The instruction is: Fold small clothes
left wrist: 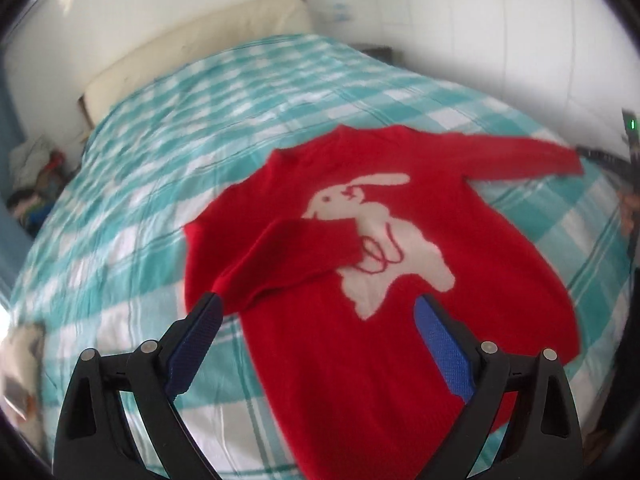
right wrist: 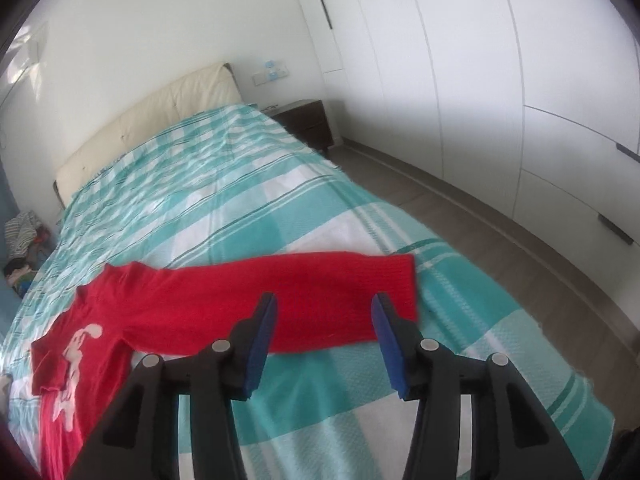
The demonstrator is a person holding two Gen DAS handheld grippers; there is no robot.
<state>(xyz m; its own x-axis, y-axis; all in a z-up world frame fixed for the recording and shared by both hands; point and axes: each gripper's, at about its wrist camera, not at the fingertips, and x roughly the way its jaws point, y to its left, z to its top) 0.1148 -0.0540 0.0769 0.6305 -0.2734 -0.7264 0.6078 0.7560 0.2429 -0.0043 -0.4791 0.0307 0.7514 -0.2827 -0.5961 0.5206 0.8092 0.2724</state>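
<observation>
Left wrist view: the left gripper (left wrist: 318, 312) hovers with its jaws wide apart and nothing between them. Just ahead of it the red rabbit sweater (left wrist: 460, 240) lies face up on the teal checked bedspread (left wrist: 160, 160). The sleeve (left wrist: 288, 256) nearest the left fingertip is already laid across the chest; the other sleeve (left wrist: 520, 152) stretches away to the far right.

Right wrist view: the right gripper (right wrist: 324, 308) is also parted and empty, poised directly over the outstretched sleeve (right wrist: 320, 292), whose cuff (right wrist: 404, 284) lies just beyond the right finger.

That sleeve looks like the next fold. It would go best pinched near the cuff, lifted only slightly, and carried straight across the rabbit (right wrist: 76, 344) so it lands flat and even with the other.
</observation>
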